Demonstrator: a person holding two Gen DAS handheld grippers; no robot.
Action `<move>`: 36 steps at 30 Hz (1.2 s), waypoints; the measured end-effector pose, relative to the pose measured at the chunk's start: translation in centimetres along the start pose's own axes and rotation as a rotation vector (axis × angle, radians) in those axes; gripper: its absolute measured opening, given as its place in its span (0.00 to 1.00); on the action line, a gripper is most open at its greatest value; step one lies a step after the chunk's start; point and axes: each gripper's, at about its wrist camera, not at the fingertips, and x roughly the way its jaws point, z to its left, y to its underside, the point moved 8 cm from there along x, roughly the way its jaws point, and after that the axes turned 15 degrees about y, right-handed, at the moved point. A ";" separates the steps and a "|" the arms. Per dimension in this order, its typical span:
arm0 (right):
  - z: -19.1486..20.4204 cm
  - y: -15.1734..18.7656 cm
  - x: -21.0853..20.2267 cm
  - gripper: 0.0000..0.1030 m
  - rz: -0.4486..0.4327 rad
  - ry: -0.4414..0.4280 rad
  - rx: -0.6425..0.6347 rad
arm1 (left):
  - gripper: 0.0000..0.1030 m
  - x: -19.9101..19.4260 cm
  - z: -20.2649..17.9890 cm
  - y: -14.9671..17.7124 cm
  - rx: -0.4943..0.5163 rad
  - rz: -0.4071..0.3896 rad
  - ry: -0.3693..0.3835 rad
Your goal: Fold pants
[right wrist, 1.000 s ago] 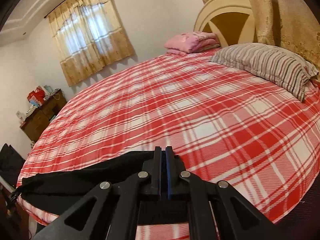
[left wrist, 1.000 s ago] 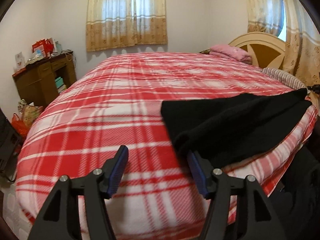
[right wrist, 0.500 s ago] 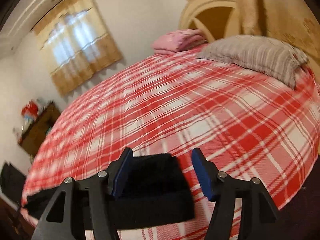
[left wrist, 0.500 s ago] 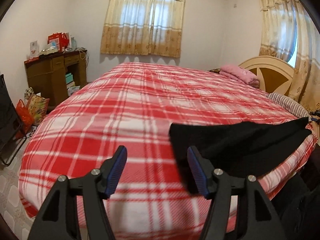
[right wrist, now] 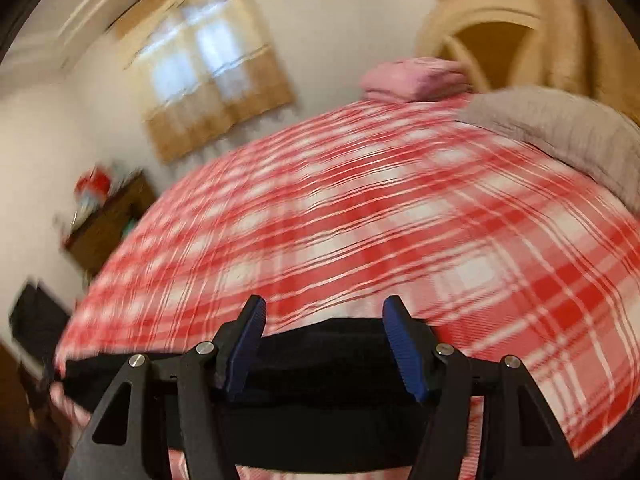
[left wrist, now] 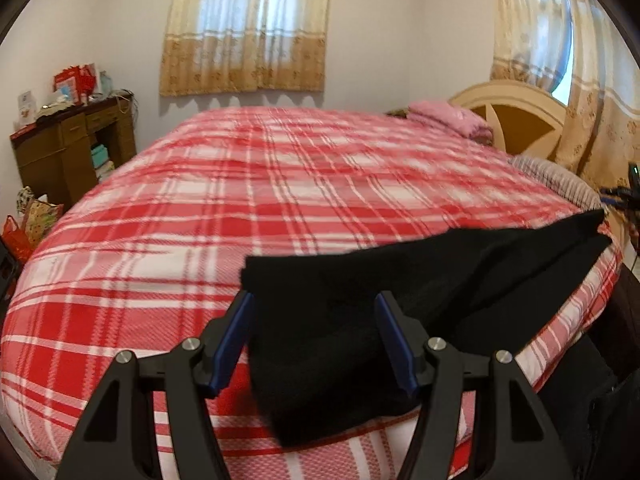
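Black pants [left wrist: 420, 280] lie folded lengthwise along the near edge of a bed with a red and white plaid blanket [left wrist: 240, 208]. My left gripper [left wrist: 316, 344] is open, its blue pads either side of the pants' left end, which lies between the jaws. In the right wrist view, which is blurred, the pants [right wrist: 320, 400] run across the bottom of the frame. My right gripper [right wrist: 324, 344] is open over their right end and holds nothing.
A striped pillow [right wrist: 560, 136] and folded pink bedding [left wrist: 452, 116] lie near the wooden headboard [left wrist: 516, 116]. A brown desk [left wrist: 68, 148] with clutter stands at the far left. Curtains hang on the back wall and at the right.
My right gripper opened and let go of the pants' right end, then swung with motion blur. My left gripper, open throughout, moved right until the pants' left end lay between its jaws.
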 end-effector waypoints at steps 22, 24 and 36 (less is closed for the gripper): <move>-3.0 7.9 -1.7 0.58 0.371 0.010 0.182 | 0.71 -2.6 -2.5 -0.5 0.097 -0.037 -0.031; -3.8 7.7 -1.4 0.58 0.355 0.005 0.269 | 0.72 -3.3 -4.1 -1.7 0.147 -0.058 -0.036; -5.6 7.4 0.0 0.58 0.344 -0.050 0.461 | 0.84 2.3 -13.7 -4.3 0.355 0.035 0.102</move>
